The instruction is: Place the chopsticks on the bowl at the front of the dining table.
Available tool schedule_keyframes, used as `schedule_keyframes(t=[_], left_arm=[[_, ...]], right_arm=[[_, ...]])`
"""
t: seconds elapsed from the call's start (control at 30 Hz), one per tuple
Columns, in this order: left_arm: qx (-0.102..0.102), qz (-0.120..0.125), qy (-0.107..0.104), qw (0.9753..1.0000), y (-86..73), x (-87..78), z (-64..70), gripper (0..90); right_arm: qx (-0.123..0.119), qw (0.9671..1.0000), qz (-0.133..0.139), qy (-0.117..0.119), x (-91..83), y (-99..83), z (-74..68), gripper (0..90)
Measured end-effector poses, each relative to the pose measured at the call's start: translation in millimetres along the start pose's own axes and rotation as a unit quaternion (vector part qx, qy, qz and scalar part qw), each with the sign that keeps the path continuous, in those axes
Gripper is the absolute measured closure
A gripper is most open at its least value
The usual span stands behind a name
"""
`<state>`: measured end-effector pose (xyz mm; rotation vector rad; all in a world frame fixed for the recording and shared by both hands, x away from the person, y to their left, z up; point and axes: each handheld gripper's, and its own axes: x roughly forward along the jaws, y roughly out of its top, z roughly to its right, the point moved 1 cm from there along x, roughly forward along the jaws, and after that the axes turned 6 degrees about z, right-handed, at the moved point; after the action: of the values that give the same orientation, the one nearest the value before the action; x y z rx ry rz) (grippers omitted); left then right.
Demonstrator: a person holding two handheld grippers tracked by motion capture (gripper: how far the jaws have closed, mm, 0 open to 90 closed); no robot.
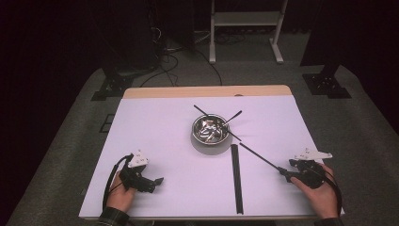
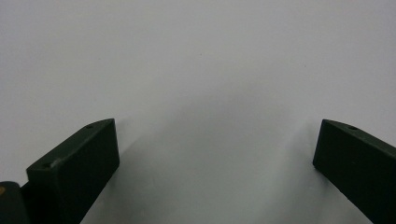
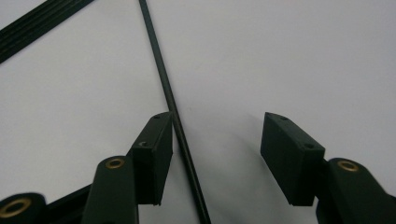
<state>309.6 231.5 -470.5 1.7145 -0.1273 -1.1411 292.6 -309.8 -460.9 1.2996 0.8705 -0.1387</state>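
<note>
A steel bowl (image 1: 211, 135) stands mid-table with two thin black sticks (image 1: 233, 116) leaning out of it. A single black stick (image 1: 260, 157) lies on the white sheet, running from near the bowl to my right gripper (image 1: 283, 172). In the right gripper view that stick (image 3: 161, 74) passes between the jaws of the open right gripper (image 3: 217, 119), close against the left jaw, and the jaws are not closed on it. My left gripper (image 1: 159, 181) rests at the front left. In the left gripper view it (image 2: 217, 128) is open over bare white sheet.
A flat bundle of black sticks (image 1: 236, 179) lies lengthwise in front of the bowl, and its end (image 3: 42, 18) shows in the right gripper view. The white sheet (image 1: 155, 127) covers the table up to a bare wooden strip (image 1: 207, 91) at the far edge.
</note>
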Motion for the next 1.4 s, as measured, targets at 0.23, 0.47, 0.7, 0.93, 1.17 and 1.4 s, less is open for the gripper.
schedule_keyframes(t=[0.23,0.47,0.7,0.93,1.17,1.4], left_arm=[[0.000,0.000,0.000,1.0000,0.0,0.0,-0.1,0.0],[0.000,0.000,0.000,1.0000,0.0,0.0,0.0,0.0],[0.000,0.000,0.000,1.0000,0.0,0.0,-0.1,0.0],[0.000,-0.001,0.000,1.0000,0.0,0.0,-0.2,0.0],[0.000,-0.001,0.000,1.0000,0.0,0.0,-0.2,0.0],[0.000,-0.001,0.000,1.0000,0.0,0.0,-0.1,0.0]], right_arm=[[-0.007,0.9999,0.002,0.014,5.2,4.6,-3.7,42.6],[-0.009,0.9994,0.012,0.032,10.7,12.0,-6.1,44.5],[-0.009,0.9985,0.017,0.050,15.3,18.1,-8.1,51.0],[-0.013,0.9973,0.021,0.069,21.5,24.5,-10.9,60.0],[-0.016,0.9959,0.020,0.087,27.1,30.9,-11.9,70.0],[-0.016,0.9946,0.013,0.102,33.5,34.0,-11.8,75.7]])
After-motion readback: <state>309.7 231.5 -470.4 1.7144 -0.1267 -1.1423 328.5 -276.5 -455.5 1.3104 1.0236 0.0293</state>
